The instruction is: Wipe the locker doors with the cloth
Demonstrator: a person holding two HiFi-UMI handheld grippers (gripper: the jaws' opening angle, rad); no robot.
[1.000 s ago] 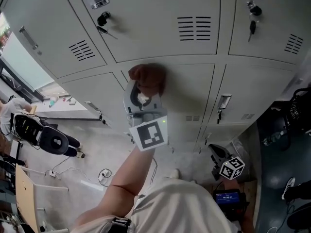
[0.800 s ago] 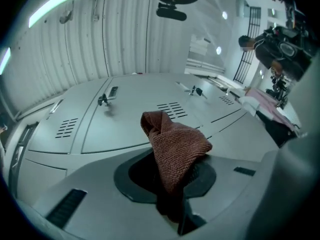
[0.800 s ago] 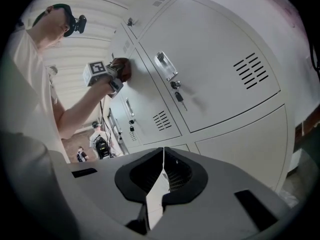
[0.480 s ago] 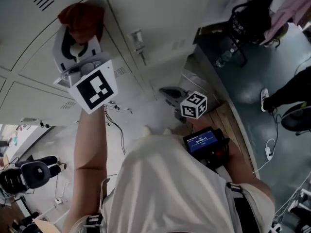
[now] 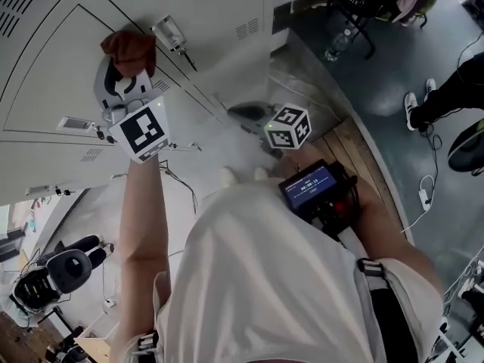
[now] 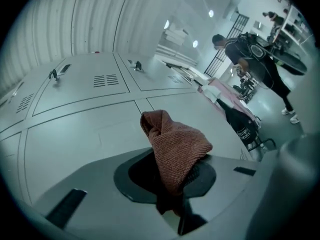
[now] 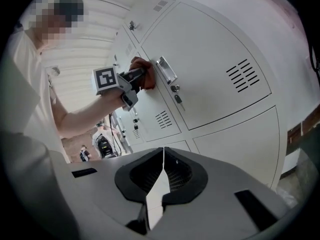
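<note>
— How many cloths are there?
— One reddish-brown cloth (image 6: 175,144). The left gripper (image 6: 172,191) has its two jaws clamped on the lower end, and the bunched upper part sticks out past them.
— Where is it?
— Raised against a grey locker door (image 7: 210,49), just beside that door's one handle (image 7: 166,70). A single lock (image 7: 175,90) sits under the handle, and one vent panel (image 7: 245,76) is off to the side.
— And the other claw?
— The right gripper (image 7: 162,179) is down low by the person's body, well apart from the lockers. Its two jaws are pressed together with nothing between them.
— Marker cubes?
— Two in the head view: one on the left gripper (image 5: 142,131), one on the right (image 5: 287,127). Below the right cube there is one small screen (image 5: 310,186), lit blue.
</note>
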